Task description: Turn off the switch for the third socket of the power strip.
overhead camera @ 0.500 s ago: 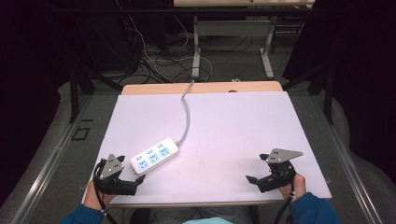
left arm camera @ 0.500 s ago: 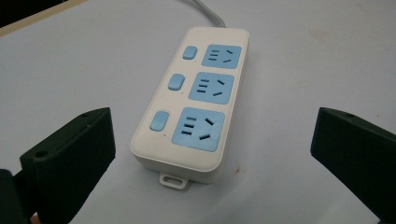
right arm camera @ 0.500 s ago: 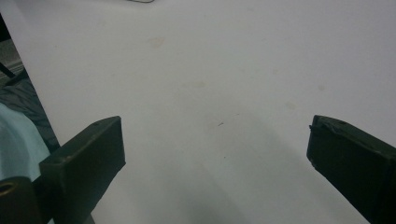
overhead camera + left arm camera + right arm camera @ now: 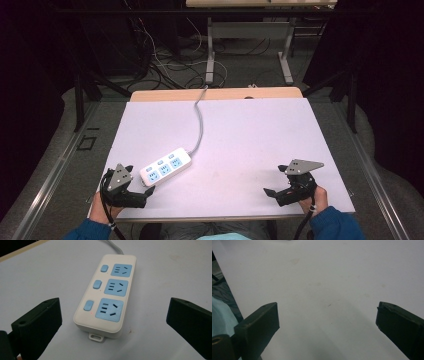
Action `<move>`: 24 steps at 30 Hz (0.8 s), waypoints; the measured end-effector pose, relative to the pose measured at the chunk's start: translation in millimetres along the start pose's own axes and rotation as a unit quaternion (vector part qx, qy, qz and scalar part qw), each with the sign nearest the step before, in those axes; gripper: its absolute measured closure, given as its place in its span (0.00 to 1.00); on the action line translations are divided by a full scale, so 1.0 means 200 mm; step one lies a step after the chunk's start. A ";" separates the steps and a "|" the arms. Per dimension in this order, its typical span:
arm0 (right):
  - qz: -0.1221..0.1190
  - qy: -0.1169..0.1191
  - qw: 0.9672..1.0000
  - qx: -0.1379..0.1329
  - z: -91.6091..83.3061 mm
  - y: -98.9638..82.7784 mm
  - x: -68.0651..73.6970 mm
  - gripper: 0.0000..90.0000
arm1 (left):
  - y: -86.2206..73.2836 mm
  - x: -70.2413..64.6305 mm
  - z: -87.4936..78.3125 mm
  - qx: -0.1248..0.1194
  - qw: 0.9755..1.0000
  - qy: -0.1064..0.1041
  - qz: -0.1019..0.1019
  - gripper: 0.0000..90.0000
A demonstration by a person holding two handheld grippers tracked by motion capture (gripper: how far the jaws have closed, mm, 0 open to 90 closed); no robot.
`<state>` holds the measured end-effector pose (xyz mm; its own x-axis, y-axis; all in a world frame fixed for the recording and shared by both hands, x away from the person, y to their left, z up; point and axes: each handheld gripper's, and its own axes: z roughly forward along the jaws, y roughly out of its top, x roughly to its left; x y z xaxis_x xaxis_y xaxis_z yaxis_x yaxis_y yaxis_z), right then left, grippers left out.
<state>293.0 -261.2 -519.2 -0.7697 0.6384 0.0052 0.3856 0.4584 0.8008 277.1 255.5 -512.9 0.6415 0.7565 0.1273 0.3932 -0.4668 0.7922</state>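
A white power strip [image 4: 166,168] with three blue sockets and three blue switches lies flat on the white tabletop [image 4: 240,130], left of centre. Its grey cable [image 4: 200,120] runs away over the far edge. My left gripper [image 4: 141,181] rests at the front left corner, open, pointing at the strip's near end. In the left gripper view the strip [image 4: 107,293] lies just ahead of the wide-apart jaws of that gripper [image 4: 115,312], untouched. My right gripper [image 4: 275,181] is at the front right, open. Bare tabletop lies between its jaws [image 4: 328,317].
A wooden strip [image 4: 220,94] borders the table's far edge. Beyond it are tangled cables [image 4: 165,60] on the floor and the metal legs of another table [image 4: 210,55]. The table's front edge runs close under both hands.
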 end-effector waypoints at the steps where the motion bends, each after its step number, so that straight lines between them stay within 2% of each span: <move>1: -0.001 0.000 1.000 0.000 0.00 0.00 0.00 0.05 | 0.00 0.00 0.00 0.002 1.000 -0.001 0.000 0.00; 7: 0.001 0.002 1.000 0.001 0.00 0.00 0.00 0.05 | 0.02 0.02 0.01 0.006 1.000 -0.001 -0.004 0.00; 8: 0.001 0.000 1.000 0.019 -0.01 0.01 0.00 0.05 | 0.02 0.02 0.01 0.008 1.000 -0.004 -0.009 0.00; 9: 0.005 -0.001 1.000 0.001 0.00 0.00 0.00 0.05 | 0.03 0.02 0.01 0.008 1.000 0.000 -0.006 0.00; 16: 0.003 0.000 1.000 0.002 0.00 0.00 0.00 0.05 | 0.05 0.05 0.03 0.006 1.000 0.008 -0.023 0.00; 24: 0.002 -0.001 1.000 0.002 0.00 0.00 0.00 0.05 | 0.08 0.07 0.05 0.013 1.000 0.009 -0.026 0.00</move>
<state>293.8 -260.9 -519.7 -0.7665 0.6422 0.0075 0.3908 0.4572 0.7989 299.5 254.2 -505.1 0.6071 0.7886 0.0974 0.4431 -0.4377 0.7824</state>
